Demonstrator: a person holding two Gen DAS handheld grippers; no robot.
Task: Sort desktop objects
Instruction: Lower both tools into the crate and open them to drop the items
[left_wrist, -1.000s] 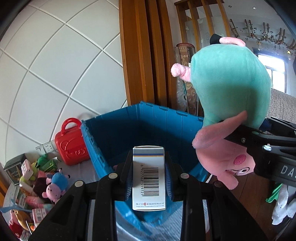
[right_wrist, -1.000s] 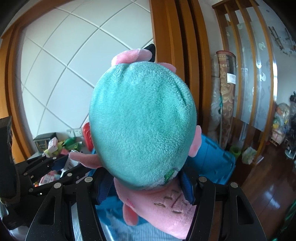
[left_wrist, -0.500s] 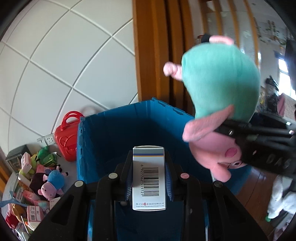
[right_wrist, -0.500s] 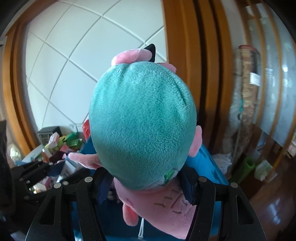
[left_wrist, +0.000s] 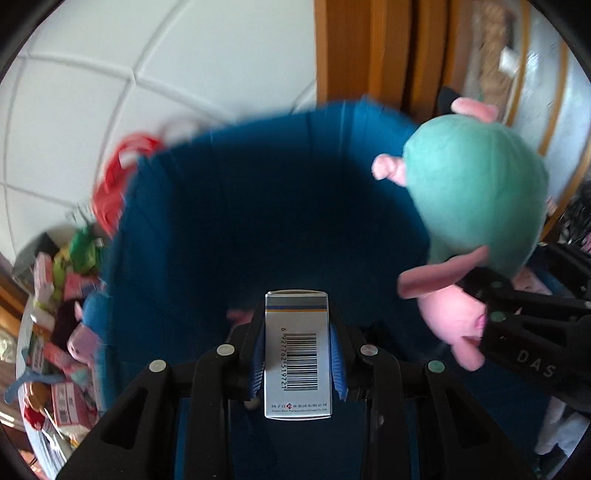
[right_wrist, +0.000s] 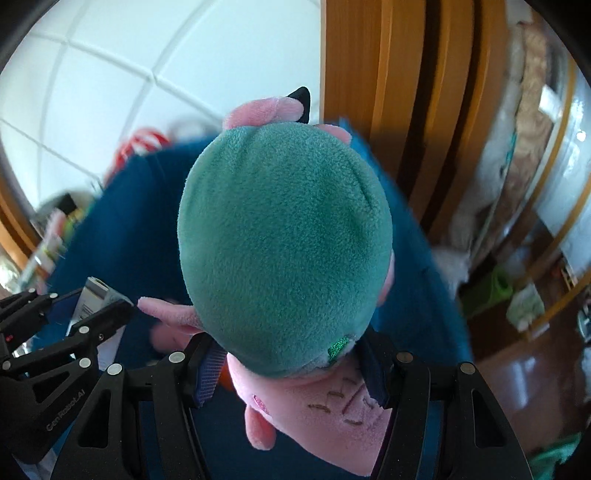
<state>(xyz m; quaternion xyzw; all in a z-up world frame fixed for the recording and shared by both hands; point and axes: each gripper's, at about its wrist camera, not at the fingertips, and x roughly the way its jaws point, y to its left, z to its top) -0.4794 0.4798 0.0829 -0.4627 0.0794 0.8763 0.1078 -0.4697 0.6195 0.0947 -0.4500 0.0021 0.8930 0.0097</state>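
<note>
My left gripper (left_wrist: 297, 354) is shut on a white medicine box (left_wrist: 297, 354) with a barcode, held over the open blue bin (left_wrist: 236, 221). To its right my right gripper (left_wrist: 491, 314) is shut on a pink pig plush in a teal dress (left_wrist: 476, 199), also above the bin. In the right wrist view the plush (right_wrist: 284, 251) fills the middle between the blue pads, and the left gripper with its box (right_wrist: 92, 295) shows at the lower left. Something small and pink (left_wrist: 238, 315) lies deep inside the bin.
A red toy case (left_wrist: 114, 177) stands behind the bin's left corner. A heap of plush toys and small boxes (left_wrist: 62, 314) covers the surface left of the bin. A wooden door frame (right_wrist: 399, 92) rises behind; wooden floor (right_wrist: 517, 376) lies to the right.
Both grippers have swung forward and tipped down over the blue bin with their loads. The bin's inside now fills the left wrist view; the toy heap slid to the left edge.
</note>
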